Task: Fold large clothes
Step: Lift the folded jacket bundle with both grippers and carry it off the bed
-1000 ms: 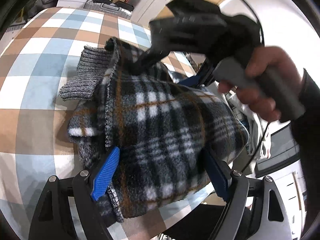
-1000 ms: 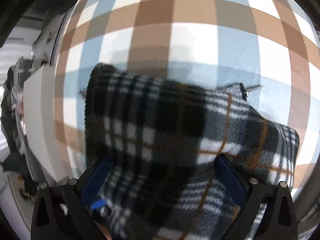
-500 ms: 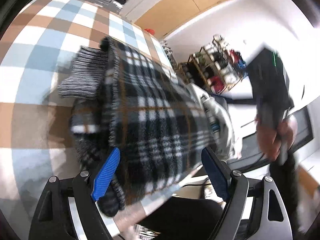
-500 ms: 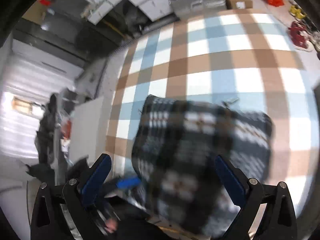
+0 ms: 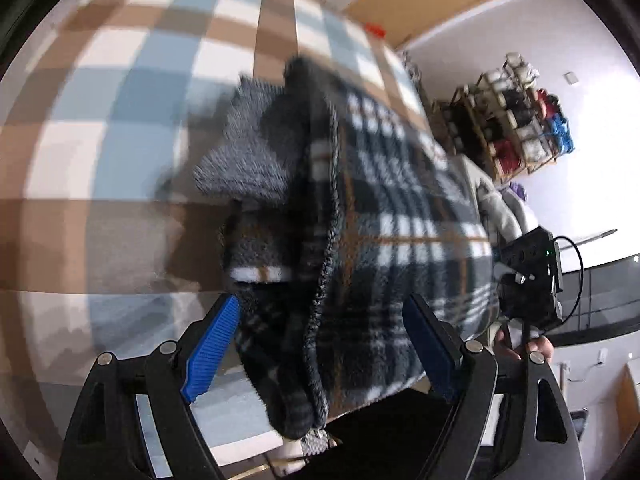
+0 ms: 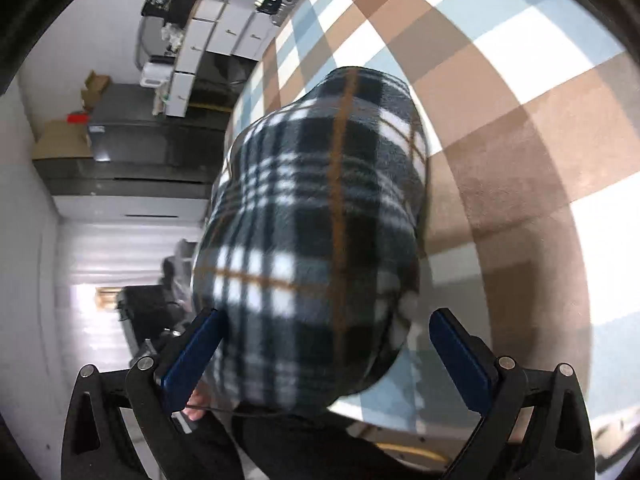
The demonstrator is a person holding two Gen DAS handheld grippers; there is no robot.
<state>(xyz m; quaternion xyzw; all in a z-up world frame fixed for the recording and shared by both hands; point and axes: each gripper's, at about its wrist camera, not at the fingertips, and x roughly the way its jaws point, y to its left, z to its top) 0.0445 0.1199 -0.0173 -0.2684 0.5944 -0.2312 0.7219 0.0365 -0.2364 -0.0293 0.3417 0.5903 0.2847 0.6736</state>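
Fleecy black-and-white plaid with thin orange lines — the folded garment (image 5: 384,216) lies bundled on the checked brown, blue and white cloth (image 5: 120,92), near the edge closest to the person. Its grey ribbed knit cuff (image 5: 244,160) sticks out on one side. Seen from the left wrist, the left gripper (image 5: 324,344) has its blue pads spread wide on either side of the bundle. The right gripper (image 6: 328,356) is likewise spread — whether either one's pads touch the fabric I cannot tell.
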